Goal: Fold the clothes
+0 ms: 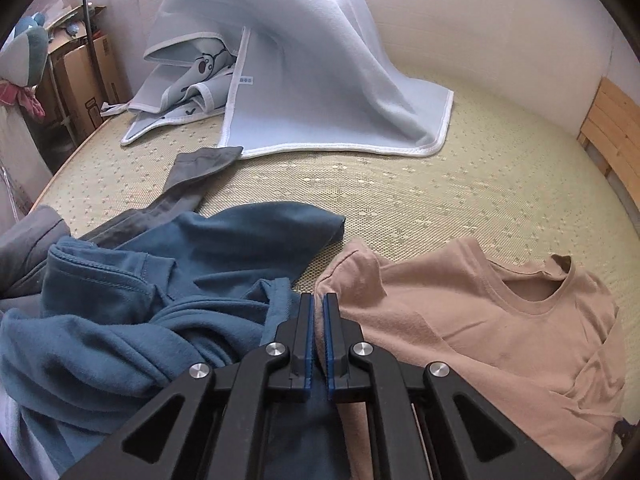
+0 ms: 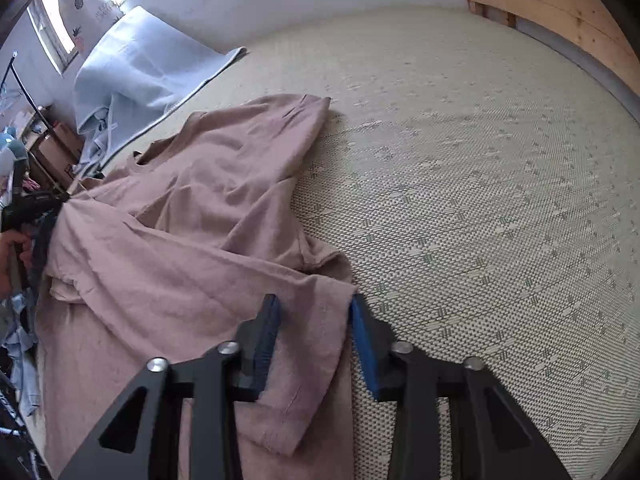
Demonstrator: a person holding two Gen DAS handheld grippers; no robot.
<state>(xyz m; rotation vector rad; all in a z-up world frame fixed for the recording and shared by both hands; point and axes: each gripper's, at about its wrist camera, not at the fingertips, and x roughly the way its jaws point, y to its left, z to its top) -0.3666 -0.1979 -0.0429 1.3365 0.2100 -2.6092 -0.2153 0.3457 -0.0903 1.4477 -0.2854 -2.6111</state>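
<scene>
A tan t-shirt point(image 1: 480, 320) lies crumpled on the woven bed mat point(image 1: 440, 192), neckline facing up. My left gripper point(image 1: 319, 298) has its blue-padded fingers pressed together on the shirt's left shoulder edge. In the right wrist view the same tan t-shirt point(image 2: 180, 220) spreads to the left, pulled taut toward the left gripper point(image 2: 36, 204), which a hand point(image 2: 12, 256) holds. My right gripper point(image 2: 314, 300) is open, its fingers straddling the shirt's side edge without pinching it.
A blue garment point(image 1: 160, 300) is heaped left of the tan shirt, with a grey garment point(image 1: 200, 172) behind it. A light blue blanket point(image 1: 320, 80) is piled at the far side. A wooden headboard point(image 2: 560, 8) bounds the mat point(image 2: 480, 160). Cardboard boxes point(image 1: 84, 76) stand off the bed.
</scene>
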